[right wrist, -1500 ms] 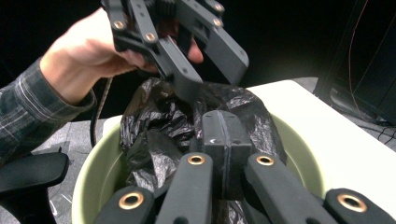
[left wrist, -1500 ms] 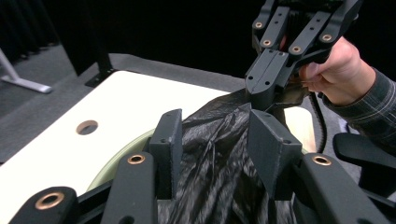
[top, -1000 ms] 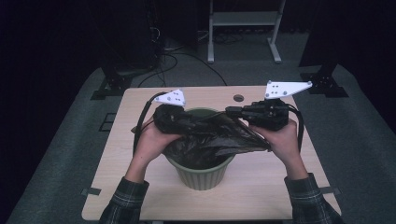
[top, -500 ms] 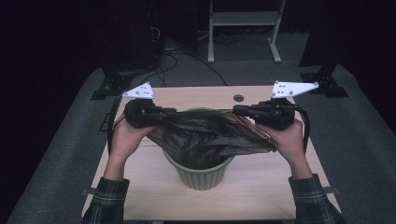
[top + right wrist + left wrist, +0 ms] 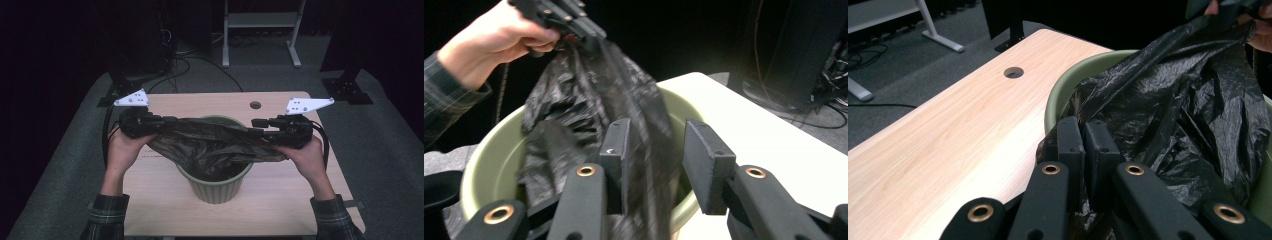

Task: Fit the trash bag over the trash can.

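Left gripper point(image 5: 167, 120): jaws nearly together in its own view, pinching the edge of the crinkled black plastic bin liner point(image 5: 215, 145). Right gripper point(image 5: 260, 123): in the right gripper view its jaws point(image 5: 654, 165) stand apart, with liner film hanging blurred between them against the left pad; whether it bears on the film, I cannot tell. High view: the liner is stretched between both grippers over the mouth of the round olive-green plastic waste bin point(image 5: 216, 186), sagging into it. The bin stands mid-way on the pale wood-grain table point(image 5: 165, 205). Left gripper view adds the round cable hole point(image 5: 1013, 72) in the tabletop beyond the bin rim. Right gripper view shows the left hand point(image 5: 494, 42) and a plaid sleeve point(image 5: 446, 97).
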A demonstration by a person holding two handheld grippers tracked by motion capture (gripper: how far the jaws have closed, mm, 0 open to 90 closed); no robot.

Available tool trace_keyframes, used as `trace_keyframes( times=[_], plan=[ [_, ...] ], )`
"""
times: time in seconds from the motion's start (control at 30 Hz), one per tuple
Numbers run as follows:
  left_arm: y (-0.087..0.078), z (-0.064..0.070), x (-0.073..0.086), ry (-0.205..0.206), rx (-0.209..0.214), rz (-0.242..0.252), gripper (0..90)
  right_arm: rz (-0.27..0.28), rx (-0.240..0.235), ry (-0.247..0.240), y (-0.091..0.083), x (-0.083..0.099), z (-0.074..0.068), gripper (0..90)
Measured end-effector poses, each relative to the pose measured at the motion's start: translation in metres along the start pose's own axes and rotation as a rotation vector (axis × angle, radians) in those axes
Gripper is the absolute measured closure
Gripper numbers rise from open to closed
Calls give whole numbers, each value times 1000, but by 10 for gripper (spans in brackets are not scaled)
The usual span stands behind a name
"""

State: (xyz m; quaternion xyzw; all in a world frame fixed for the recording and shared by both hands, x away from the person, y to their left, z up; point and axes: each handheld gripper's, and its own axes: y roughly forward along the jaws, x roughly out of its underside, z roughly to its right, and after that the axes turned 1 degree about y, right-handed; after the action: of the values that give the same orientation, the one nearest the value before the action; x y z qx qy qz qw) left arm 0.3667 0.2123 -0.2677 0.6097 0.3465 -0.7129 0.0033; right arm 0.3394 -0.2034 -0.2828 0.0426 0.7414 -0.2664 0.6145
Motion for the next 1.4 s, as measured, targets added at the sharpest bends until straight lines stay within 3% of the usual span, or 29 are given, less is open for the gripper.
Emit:
trace_keyframes(
  times=[0.1, 0.27, 0.57, 0.8, 1.03, 1.4],
  plan=[
    [-2, -2, 3, -8, 2, 3, 869, -37, 23, -9, 1, 4, -2, 641],
    [-4, -3, 5, -16, 15, 6, 898, -34, 62, 17, -3, 8, 7, 894],
    [2, -10, -1, -6, -1, 12, 898, -17, 92, 39, -2, 2, 22, 897],
    [26, -33, 5, -54, -6, 15, 897, -3, 152, 85, 14, 3, 51, 897],
    [52, -47, 28, -123, 2, -5, 898, -3, 201, 133, 33, 23, 72, 897],
    [80, -51, 75, -219, 43, -122, 897, -95, 208, 195, 57, 73, 78, 892]
  ],
)
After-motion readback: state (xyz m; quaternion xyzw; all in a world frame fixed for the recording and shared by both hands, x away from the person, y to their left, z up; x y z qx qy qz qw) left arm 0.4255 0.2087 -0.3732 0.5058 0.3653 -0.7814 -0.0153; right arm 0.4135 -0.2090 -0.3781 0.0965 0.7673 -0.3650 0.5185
